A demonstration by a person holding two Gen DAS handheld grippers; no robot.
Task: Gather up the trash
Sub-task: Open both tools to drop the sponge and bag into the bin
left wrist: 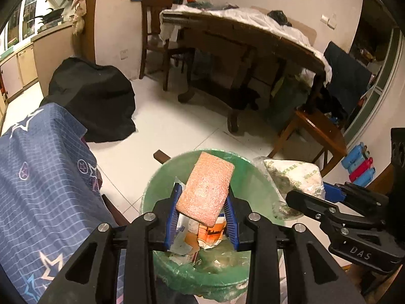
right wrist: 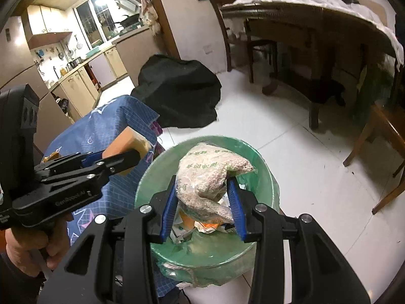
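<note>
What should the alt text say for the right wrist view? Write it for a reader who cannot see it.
The right gripper holds a clear bag of pale granules over a green-lined trash bin that already contains paper wrappers. At left, the left gripper holds an orange sponge above a blue star-patterned cloth. Behind are white floor tiles, a black bag and a wooden table.

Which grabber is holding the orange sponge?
The left gripper pinches the orange sponge; the right gripper holds a crumpled plastic bag instead.

White tiled floor (left wrist: pixel 162 131), wooden table (left wrist: pixel 243 35), chairs, lit kitchen window (right wrist: pixel 97 25).
</note>
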